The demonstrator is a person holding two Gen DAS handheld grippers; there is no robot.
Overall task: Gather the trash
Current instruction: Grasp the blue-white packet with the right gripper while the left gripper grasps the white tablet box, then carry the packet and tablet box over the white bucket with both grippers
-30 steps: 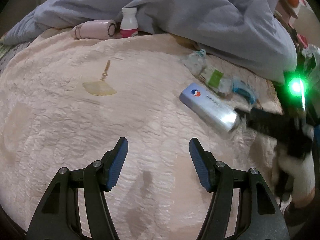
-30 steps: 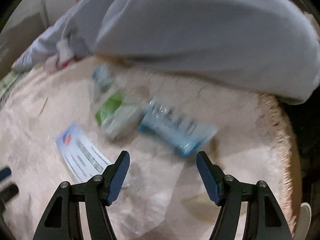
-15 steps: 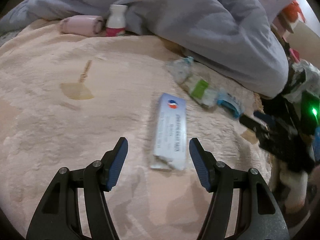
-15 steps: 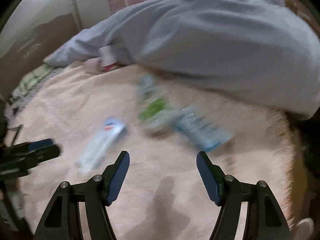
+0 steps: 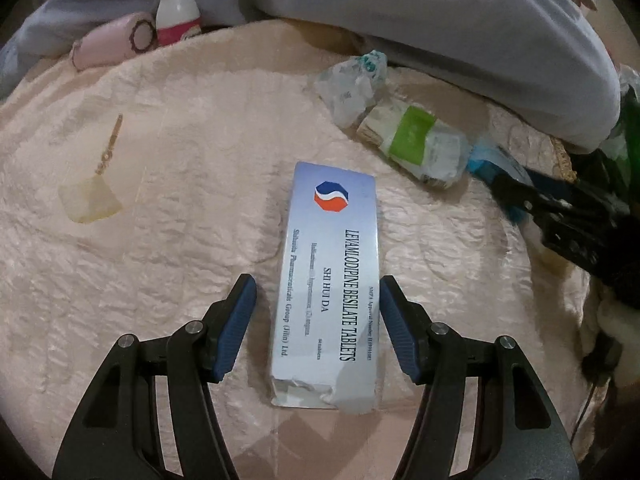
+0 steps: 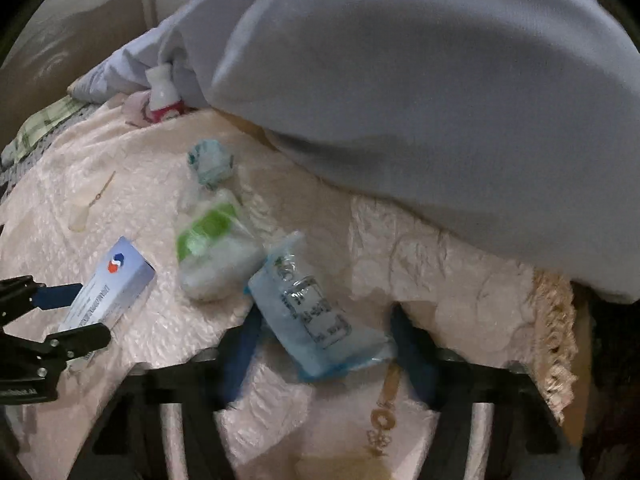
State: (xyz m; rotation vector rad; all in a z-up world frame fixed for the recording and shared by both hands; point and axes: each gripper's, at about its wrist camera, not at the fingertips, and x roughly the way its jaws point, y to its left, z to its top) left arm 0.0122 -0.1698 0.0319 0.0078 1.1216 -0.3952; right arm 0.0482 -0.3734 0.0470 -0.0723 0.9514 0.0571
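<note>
grey duvet [image 5: 440,20] bunched over pink quilted blanket [image 5: 180,240]; white bottle [image 5: 176,8] upright.

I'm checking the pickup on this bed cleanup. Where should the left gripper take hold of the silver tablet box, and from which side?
Across its two long edges near the torn end, from above. The tablet box lies flat on the blanket, lengthwise between the closing fingers of the left gripper, and its narrow width fits that gap. The pads probably aren't pressing yet.
</note>
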